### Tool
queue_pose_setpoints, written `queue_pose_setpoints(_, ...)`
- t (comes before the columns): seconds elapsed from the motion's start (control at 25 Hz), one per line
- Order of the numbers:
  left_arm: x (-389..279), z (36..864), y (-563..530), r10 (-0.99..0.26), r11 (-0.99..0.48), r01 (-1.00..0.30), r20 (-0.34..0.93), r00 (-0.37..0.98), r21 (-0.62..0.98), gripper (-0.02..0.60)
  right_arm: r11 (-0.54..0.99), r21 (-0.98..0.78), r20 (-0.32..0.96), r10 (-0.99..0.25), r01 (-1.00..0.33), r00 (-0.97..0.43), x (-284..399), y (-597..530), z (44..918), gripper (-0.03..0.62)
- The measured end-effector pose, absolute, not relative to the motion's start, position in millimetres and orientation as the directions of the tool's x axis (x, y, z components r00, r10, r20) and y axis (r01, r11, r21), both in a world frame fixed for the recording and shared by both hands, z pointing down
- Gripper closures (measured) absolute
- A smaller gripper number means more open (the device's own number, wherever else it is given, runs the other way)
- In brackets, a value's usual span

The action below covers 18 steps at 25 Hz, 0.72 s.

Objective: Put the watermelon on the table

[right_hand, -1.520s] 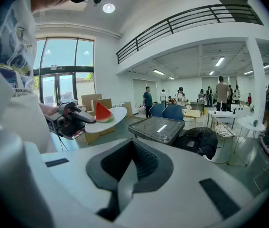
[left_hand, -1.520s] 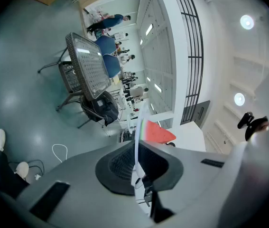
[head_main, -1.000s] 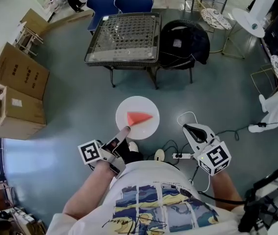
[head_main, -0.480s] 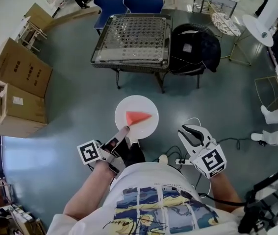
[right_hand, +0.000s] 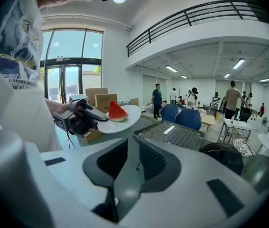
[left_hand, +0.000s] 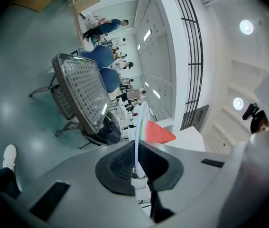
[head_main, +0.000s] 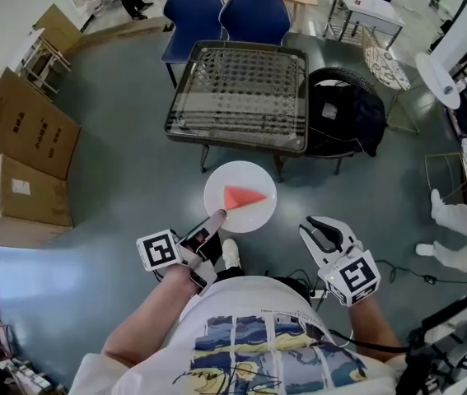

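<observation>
A red wedge of watermelon (head_main: 243, 196) lies on a round white plate (head_main: 256, 214) held level above the floor. My left gripper (head_main: 216, 219) is shut on the plate's near rim. In the left gripper view the plate (left_hand: 137, 136) shows edge-on between the jaws, with the watermelon (left_hand: 159, 133) just past them. The right gripper view shows the plate (right_hand: 127, 118), the watermelon (right_hand: 117, 112) and the left gripper (right_hand: 84, 116) at its left. My right gripper (head_main: 322, 232) hangs open and empty to the plate's right. The glass-topped wicker table (head_main: 241, 89) stands just beyond the plate.
Two blue chairs (head_main: 225, 11) stand behind the table. A black chair with a dark bag (head_main: 350, 118) sits at its right. Cardboard boxes (head_main: 19, 130) are stacked at the left. A white cable lies on the floor near my feet. Several people stand in the background (right_hand: 191, 98).
The table has come closer and lower in the head view. The plate with the watermelon moved forward with my left gripper, now near the table's front edge. The right gripper stays open.
</observation>
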<state>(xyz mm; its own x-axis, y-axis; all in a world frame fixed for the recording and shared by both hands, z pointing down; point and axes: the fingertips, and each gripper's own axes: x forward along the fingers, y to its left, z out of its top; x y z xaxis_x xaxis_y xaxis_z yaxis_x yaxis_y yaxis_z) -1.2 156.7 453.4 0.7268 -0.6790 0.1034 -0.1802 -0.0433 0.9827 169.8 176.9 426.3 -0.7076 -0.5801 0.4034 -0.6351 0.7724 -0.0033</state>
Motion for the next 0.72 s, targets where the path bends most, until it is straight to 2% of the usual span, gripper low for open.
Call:
queue_pose_setpoints(0.28,-50,456,93,-0.669,-0.058,-0.177,0.094,0.737,0.982,0.565,0.773,-0.010,0.414,-0.575,-0.634,-0.706,113,138,422,0.528)
queue_pose_setpoints(0.72,-72,469,-19,-0.737,-0.048,-0.175,0.083,0.671,0.983,0.565,0.786,0.003,0.400,-0.568,-0.618,-0.719,117,24,423,0.528)
